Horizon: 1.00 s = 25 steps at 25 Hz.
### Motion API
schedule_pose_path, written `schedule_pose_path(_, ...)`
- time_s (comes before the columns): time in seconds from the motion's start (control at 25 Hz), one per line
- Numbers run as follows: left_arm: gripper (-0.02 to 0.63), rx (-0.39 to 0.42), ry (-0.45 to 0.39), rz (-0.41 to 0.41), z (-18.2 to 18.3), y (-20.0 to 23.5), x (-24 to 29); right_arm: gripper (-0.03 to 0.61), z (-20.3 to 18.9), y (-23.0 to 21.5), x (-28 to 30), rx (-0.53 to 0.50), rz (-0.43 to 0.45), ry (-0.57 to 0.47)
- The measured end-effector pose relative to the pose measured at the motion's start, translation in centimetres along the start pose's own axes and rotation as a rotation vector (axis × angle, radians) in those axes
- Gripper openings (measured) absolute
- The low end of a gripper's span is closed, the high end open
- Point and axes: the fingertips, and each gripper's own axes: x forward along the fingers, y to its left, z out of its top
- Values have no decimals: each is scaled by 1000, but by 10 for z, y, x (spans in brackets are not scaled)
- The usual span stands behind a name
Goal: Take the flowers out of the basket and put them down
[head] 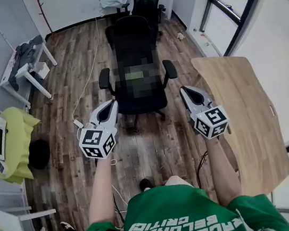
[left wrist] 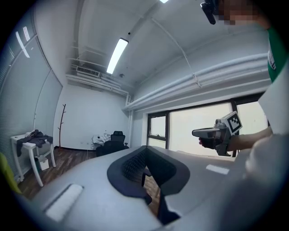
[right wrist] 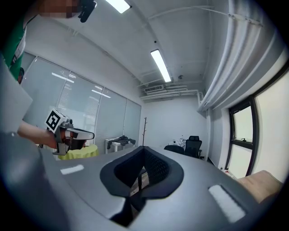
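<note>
I have the left hand-held gripper [head: 112, 105] and the right hand-held gripper [head: 185, 90] raised side by side, well apart, over the dark wood-plank floor [head: 155, 148]. Both point towards the black swivel office chair [head: 131, 33] just ahead, and each has its grey jaws pressed together with nothing between them. The pale wooden table [head: 247, 118] stands to my right, its left edge near the right hand-held gripper, and I cannot tell from my views where the flowers and the basket are or how they look.
</note>
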Motion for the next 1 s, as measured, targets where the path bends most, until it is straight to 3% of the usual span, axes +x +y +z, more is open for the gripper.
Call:
schedule_pose_path(0.4, 17, -5, 38, -23, -21, 30, 39, 6, -26, -17, 46, 32, 3, 38)
schedule_pose_path(1.0, 17, 4, 75, 28, -13, 119, 190, 6, -35, -114, 229, 17, 153, 50)
